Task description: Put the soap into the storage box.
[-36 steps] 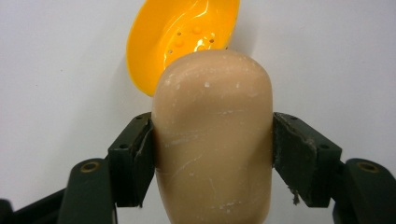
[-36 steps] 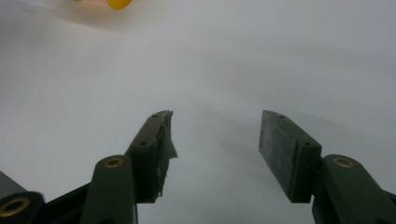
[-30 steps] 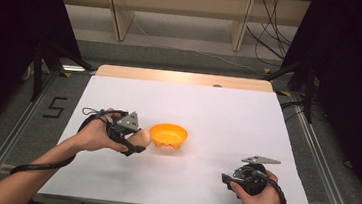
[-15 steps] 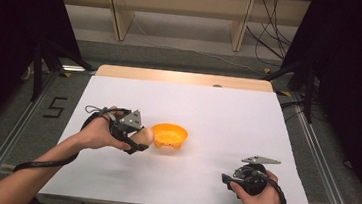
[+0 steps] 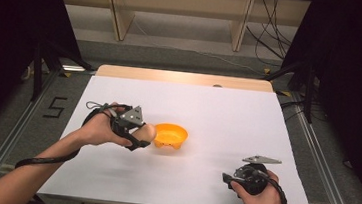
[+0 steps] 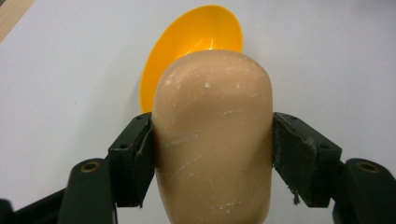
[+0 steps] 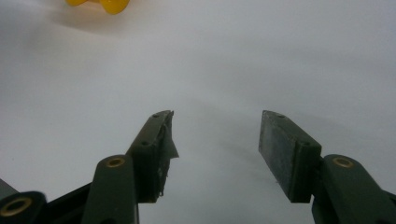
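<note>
Now, left hand-held gripper (image 6: pixel 212 140): pinching tan block (image 6: pixel 215 135), orange bowl (image 6: pixel 187 46) just ahead.
Right hand-held gripper (image 7: pixel 215 144): spread over worktop (image 7: pixel 280 56).

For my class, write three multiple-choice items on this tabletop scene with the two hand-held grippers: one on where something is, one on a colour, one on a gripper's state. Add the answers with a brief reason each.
1. Where is the bowl?
A. on the white table, right beside the left gripper
B. under the right gripper
C. on the floor

2. What colour is the bowl?
A. blue
B. orange
C. green

3. What is the state of the right gripper?
A. shut on the bowl
B. shut on a tan block
C. open, holding nothing

Answers: 1 A, the high view shows it on the table next to the left gripper. 2 B, it is orange in the high and left gripper views. 3 C, its jaws stand apart over bare table; the tan rounded object sits in the left gripper.
</note>
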